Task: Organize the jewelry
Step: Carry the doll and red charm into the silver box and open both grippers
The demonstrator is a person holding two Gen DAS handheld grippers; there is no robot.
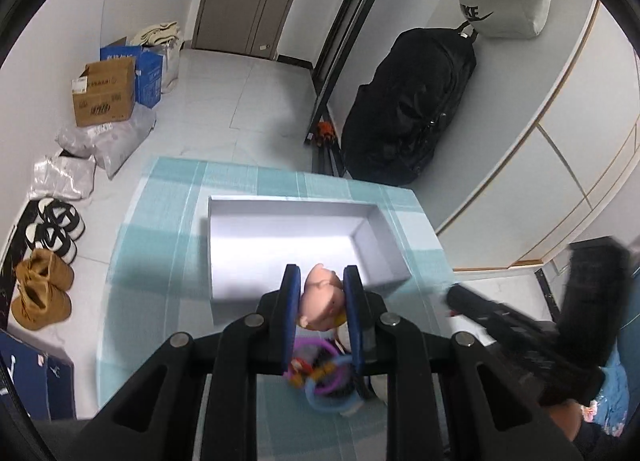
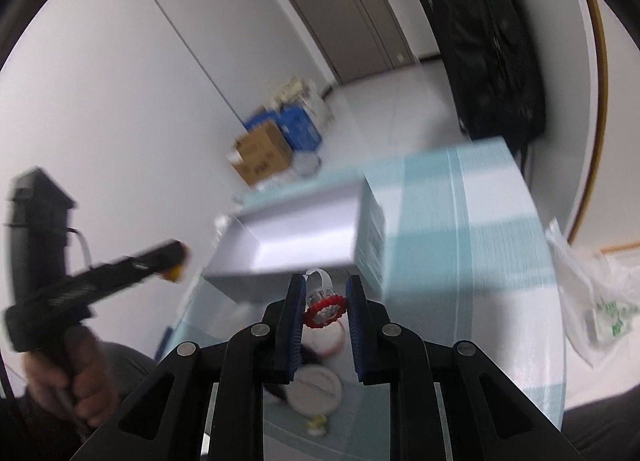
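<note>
The left gripper [image 1: 322, 297] clenches a pink pig charm [image 1: 323, 300] just before the white box [image 1: 384, 221]. The right gripper [image 2: 323, 307] grasps a red-rimmed ring [image 2: 324, 309] (blurred) near that box's front wall.

We see a worktop [image 1: 168, 229] covered in a pale teal checked cloth, with an open white box [image 1: 280, 237] standing on it and, nearer to us, a small heap of coloured bangles [image 1: 320, 377] and a round white lid [image 2: 316, 391] lying on the cloth.
</note>
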